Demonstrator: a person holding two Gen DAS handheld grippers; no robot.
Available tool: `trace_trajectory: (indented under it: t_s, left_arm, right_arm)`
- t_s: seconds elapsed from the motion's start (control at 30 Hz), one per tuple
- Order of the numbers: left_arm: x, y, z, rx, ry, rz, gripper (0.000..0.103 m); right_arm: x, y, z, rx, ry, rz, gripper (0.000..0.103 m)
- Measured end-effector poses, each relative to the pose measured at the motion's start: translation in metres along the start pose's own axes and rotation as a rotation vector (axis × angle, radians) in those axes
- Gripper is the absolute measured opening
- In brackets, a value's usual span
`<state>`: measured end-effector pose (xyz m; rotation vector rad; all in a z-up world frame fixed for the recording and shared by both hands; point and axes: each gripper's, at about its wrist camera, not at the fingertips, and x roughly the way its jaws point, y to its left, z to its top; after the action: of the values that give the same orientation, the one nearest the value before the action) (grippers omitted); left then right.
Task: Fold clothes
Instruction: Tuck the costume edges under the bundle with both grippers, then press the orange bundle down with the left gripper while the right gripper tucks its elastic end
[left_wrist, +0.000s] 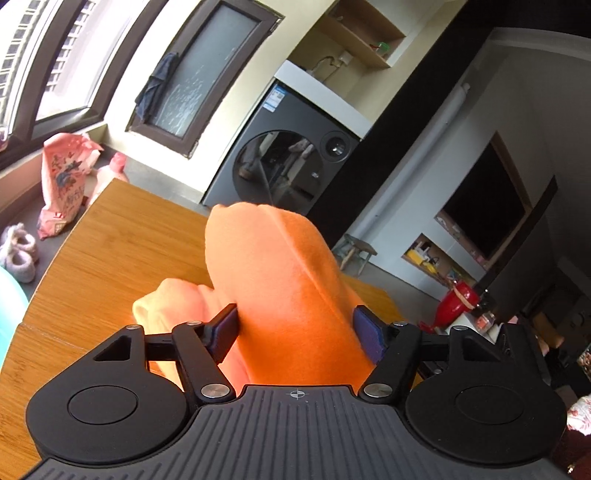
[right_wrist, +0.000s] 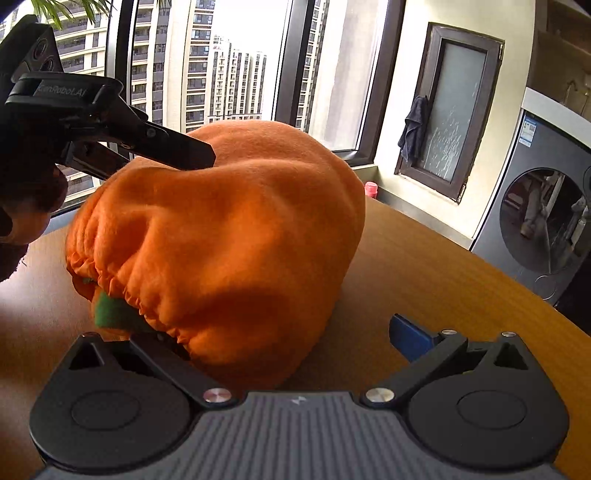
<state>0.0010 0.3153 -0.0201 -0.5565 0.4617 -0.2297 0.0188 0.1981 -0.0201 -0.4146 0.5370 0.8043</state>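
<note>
An orange fleece garment (left_wrist: 288, 280) is bunched up on the wooden table (left_wrist: 110, 240). My left gripper (left_wrist: 295, 321) is shut on it, with the blue pads pressing a thick fold from both sides. In the right wrist view the garment (right_wrist: 229, 229) forms a tall heap with a gathered hem and a green patch (right_wrist: 110, 306) low on the left. One of the left gripper's black fingers (right_wrist: 177, 146) bites into the heap's top left. My right gripper (right_wrist: 288, 339) stands open at the heap's near side. Its left finger is hidden under the cloth and its right pad (right_wrist: 410, 332) is off the cloth.
A grey washing machine (left_wrist: 291, 162) stands past the table's far edge. A pink sack (left_wrist: 62, 184) and fluffy slippers (left_wrist: 18, 251) lie on the floor by the windows. A small stool (left_wrist: 354, 251) and a red object (left_wrist: 458, 299) are off to the right.
</note>
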Motion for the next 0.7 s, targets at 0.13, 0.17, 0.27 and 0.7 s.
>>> trace_trajectory:
  t_s: [0.13,0.17,0.27,0.7]
  left_arm:
    - [0.003,0.0,-0.009,0.04,0.04,0.077,0.061]
    - [0.001,0.007,-0.012,0.019,0.044,0.089,0.061]
    - [-0.003,0.026,-0.02,-0.042,0.056,0.127,0.064]
    - [0.0,0.035,-0.027,-0.075,0.057,0.14,0.076]
  right_arm:
    - [-0.007,-0.003,0.006,-0.048,-0.005,-0.033,0.103]
    - [-0.009,-0.004,0.005,-0.058,-0.006,-0.041,0.103]
    - [-0.019,-0.009,0.007,-0.06,-0.012,-0.026,0.103]
    - [-0.073,0.01,0.031,-0.108,-0.243,0.15,0.103]
